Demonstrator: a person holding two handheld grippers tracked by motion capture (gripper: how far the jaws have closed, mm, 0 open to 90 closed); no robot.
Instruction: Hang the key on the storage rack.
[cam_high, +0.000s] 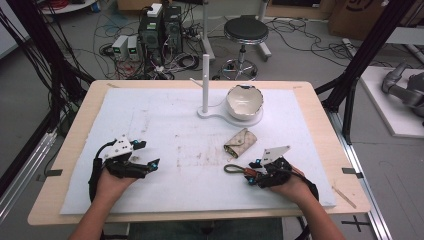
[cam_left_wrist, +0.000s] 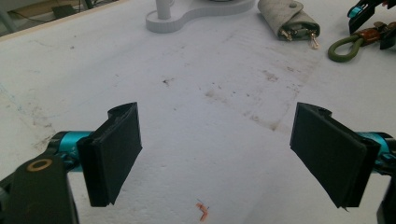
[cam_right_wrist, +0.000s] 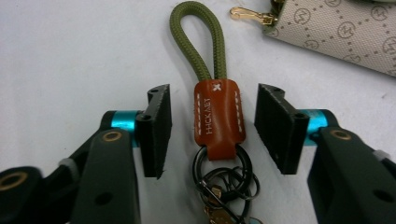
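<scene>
Nearest the person, the right gripper (cam_right_wrist: 212, 133) sits low over the white mat (cam_high: 165, 120) with its jaws half spread around the keychain (cam_right_wrist: 219, 119). The pads stand on either side of the brown leather tab, a gap on both sides, nothing pinched yet. The tab lies flat near the mat's front right, with its green cord loop (cam_right_wrist: 198, 42) pointing away from the gripper and the dark key rings (cam_right_wrist: 224, 179) bunched under the gripper body.

Risks, as judged from here: the tab is thin and flat on the mat, so closing pads may skid over it or push it sideways instead of catching it. If the jaws come in too far back they could nip a ring, and the keychain would swing or drop when lifted. The tab also sits slightly off-centre between the pads, so one pad may hit first and twist it.

The left gripper (cam_left_wrist: 217, 156) rests at front left, jaws wide apart, empty, well clear.

Just beyond the loop lies the patterned key pouch (cam_high: 240, 140), whose gold clasp (cam_right_wrist: 247, 16) could snag the cord. Further back are the bowl (cam_high: 244, 101) and white stand (cam_high: 205, 85).
</scene>
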